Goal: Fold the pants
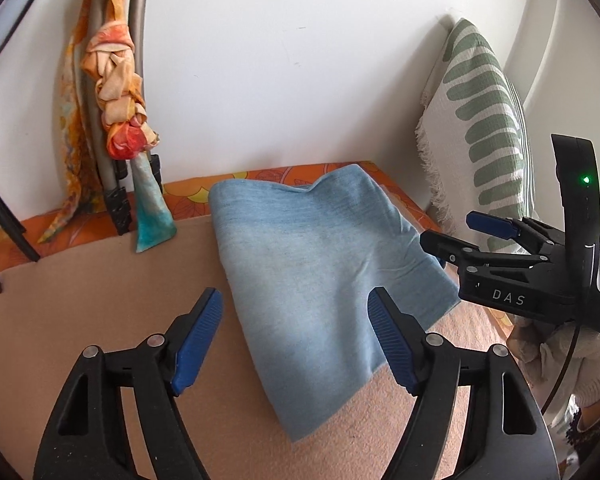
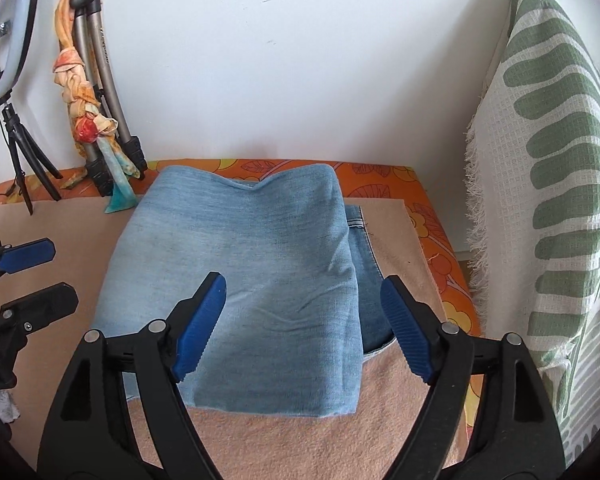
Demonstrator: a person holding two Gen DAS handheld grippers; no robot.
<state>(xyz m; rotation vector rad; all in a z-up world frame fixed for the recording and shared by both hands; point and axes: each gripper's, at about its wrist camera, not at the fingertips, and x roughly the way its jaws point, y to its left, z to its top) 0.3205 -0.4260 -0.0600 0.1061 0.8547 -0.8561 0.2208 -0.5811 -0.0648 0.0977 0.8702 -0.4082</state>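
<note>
We see the pants [image 2: 244, 280], light blue denim, lying folded into a compact stack at the centre of both frames. In the right wrist view a darker lower layer with a stitched hem shows along the stack's right edge, and the near raw edge runs across the lower middle of the frame. The stack rests on a peach-coloured cloth [image 2: 300, 444] spread over the tabletop, with its far edge reaching an orange floral cover [image 2: 384, 178] that shows beyond and to the right of the cloth.

We find the left tool [image 1: 294, 336] at the lower centre of the left wrist view, its blue-padded fingers spread wide and gripping nothing; the pants show between them. The right tool [image 2: 304, 324] sits likewise at the lower centre of its own view, fingers equally wide apart and holding nothing, framing the near half of the stack. Whether either tool touches the fabric we cannot tell. In the left wrist view the right tool appears at the right edge of the frame, near the stack's right border.

At the upper left of both frames a folded tripod [image 2: 104, 80] leans on the white wall, with an orange patterned scarf [image 2: 82, 120] knotted around it. A ring light [image 2: 4, 32] stands at the far left of the right wrist view. A green-and-white patterned blanket [image 2: 556, 200] fills the right side.
</note>
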